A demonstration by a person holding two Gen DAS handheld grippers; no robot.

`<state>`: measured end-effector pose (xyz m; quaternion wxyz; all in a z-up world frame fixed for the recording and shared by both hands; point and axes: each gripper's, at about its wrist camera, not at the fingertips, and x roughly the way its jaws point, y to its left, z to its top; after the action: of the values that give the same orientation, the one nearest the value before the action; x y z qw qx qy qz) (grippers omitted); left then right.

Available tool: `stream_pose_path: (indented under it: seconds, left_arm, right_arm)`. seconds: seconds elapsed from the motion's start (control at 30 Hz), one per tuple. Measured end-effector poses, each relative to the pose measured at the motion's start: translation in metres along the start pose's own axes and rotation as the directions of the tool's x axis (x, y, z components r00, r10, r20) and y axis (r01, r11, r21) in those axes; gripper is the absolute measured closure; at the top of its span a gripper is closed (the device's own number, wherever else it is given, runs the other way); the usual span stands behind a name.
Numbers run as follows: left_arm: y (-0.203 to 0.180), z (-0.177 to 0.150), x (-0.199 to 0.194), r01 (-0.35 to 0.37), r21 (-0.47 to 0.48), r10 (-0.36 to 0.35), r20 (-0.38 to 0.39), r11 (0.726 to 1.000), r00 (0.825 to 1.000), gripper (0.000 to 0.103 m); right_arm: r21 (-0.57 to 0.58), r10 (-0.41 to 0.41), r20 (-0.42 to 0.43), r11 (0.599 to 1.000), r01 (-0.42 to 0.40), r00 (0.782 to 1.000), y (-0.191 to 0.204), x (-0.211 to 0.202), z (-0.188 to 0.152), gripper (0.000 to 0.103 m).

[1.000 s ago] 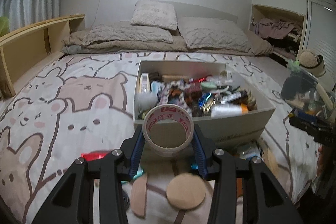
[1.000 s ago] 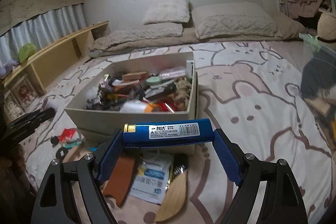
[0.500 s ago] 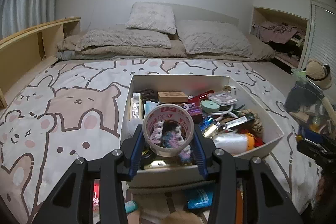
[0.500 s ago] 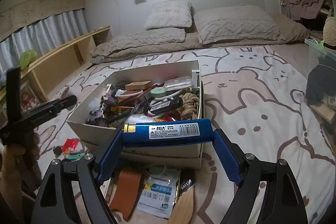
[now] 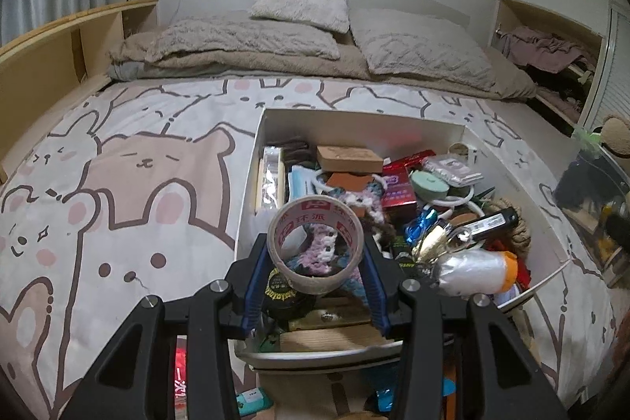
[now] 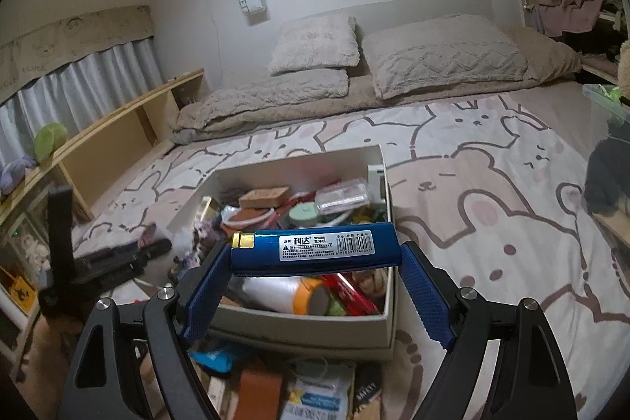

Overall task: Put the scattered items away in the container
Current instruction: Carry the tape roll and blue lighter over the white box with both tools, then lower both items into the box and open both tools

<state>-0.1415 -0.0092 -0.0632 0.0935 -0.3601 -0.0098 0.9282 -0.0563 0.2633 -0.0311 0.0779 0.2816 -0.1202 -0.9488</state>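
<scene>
A white open box point(image 5: 252, 160) point(image 6: 307, 329) sits on the bear-print bed, crowded with small items. My left gripper point(image 5: 315, 260) is shut on a roll of clear tape point(image 5: 315, 223) with red print, held upright over the box's near left part. My right gripper point(image 6: 311, 250) is shut on a blue lighter point(image 6: 315, 248) with a gold tip, held crosswise at its ends above the box's near edge. The left gripper's black body point(image 6: 102, 258) shows at the left of the right wrist view.
Loose items lie in front of the box: a brown card point(image 6: 260, 392), a white packet point(image 6: 319, 396), a blue wrapper point(image 6: 212, 357), a red packet point(image 5: 179, 369). Pillows point(image 5: 303, 2) and a blanket lie at the far end. A wooden shelf point(image 5: 59, 42) runs along the left; a cluttered bin point(image 5: 594, 191) stands right.
Both grippers moved forward toward the box with their loads. The tape roll went from in front of the box wall to over its contents; the lighter now hangs over the near edge.
</scene>
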Motion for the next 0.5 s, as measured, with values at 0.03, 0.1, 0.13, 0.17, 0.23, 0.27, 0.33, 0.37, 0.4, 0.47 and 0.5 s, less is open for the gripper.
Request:
stream_pose_path:
  seconds: [0.03, 0.1, 0.13, 0.17, 0.23, 0.27, 0.33, 0.37, 0.4, 0.47, 0.5]
  left_arm:
    - [0.0, -0.001, 0.001, 0.002, 0.001, -0.002, -0.011, 1.0, 1.0, 0.059]
    - [0.001, -0.003, 0.002, 0.001, 0.001, -0.001, -0.027, 1.0, 1.0, 0.059]
    - [0.001, -0.004, 0.003, -0.001, 0.003, 0.001, -0.031, 1.0, 1.0, 0.059]
    - [0.002, -0.004, 0.003, -0.003, 0.005, 0.004, -0.036, 1.0, 0.999, 0.059]
    - [0.003, -0.005, 0.004, -0.007, 0.002, 0.007, -0.044, 1.0, 0.999, 0.059]
    - [0.004, -0.006, 0.004, -0.008, -0.001, 0.008, -0.047, 1.0, 0.999, 0.059]
    - [0.006, -0.006, 0.005, -0.01, -0.006, 0.01, -0.053, 1.0, 0.999, 0.059]
    - [0.007, -0.006, 0.005, -0.003, -0.011, 0.002, -0.055, 1.0, 0.998, 0.053]
    - [0.008, -0.007, 0.004, 0.015, -0.019, -0.016, -0.054, 1.0, 0.998, 0.049]
    - [0.008, -0.008, 0.003, 0.037, -0.027, -0.039, -0.05, 0.999, 0.998, 0.043]
    - [0.007, -0.008, 0.001, 0.037, -0.024, -0.038, -0.047, 0.999, 0.998, 0.043]
  right_arm:
    - [0.001, 0.003, 0.001, 1.0, -0.003, 1.0, 0.001, 0.001, 0.002, 0.018]
    - [0.002, 0.007, 0.005, 1.0, -0.007, 1.0, 0.003, 0.002, 0.006, 0.018]
    - [-0.002, 0.009, 0.005, 1.0, -0.009, 1.0, 0.005, 0.003, 0.008, 0.018]
    - [-0.004, 0.009, 0.004, 1.0, -0.009, 1.0, 0.006, 0.004, 0.01, 0.018]
    - [-0.006, 0.013, -0.001, 1.0, -0.013, 1.0, 0.008, 0.006, 0.013, 0.018]
    - [-0.006, 0.015, -0.004, 1.0, -0.015, 1.0, 0.008, 0.007, 0.014, 0.018]
    - [-0.003, 0.02, -0.015, 1.0, -0.02, 1.0, 0.009, 0.01, 0.018, 0.018]
    - [-0.001, 0.021, -0.02, 1.0, -0.021, 1.0, 0.01, 0.011, 0.019, 0.018]
    - [0.002, 0.022, -0.023, 1.0, -0.022, 0.999, 0.01, 0.012, 0.021, 0.018]
    - [0.012, 0.03, -0.032, 0.999, -0.03, 0.999, 0.01, 0.015, 0.023, 0.018]
    - [0.017, 0.032, -0.036, 0.999, -0.032, 0.999, 0.009, 0.015, 0.024, 0.018]
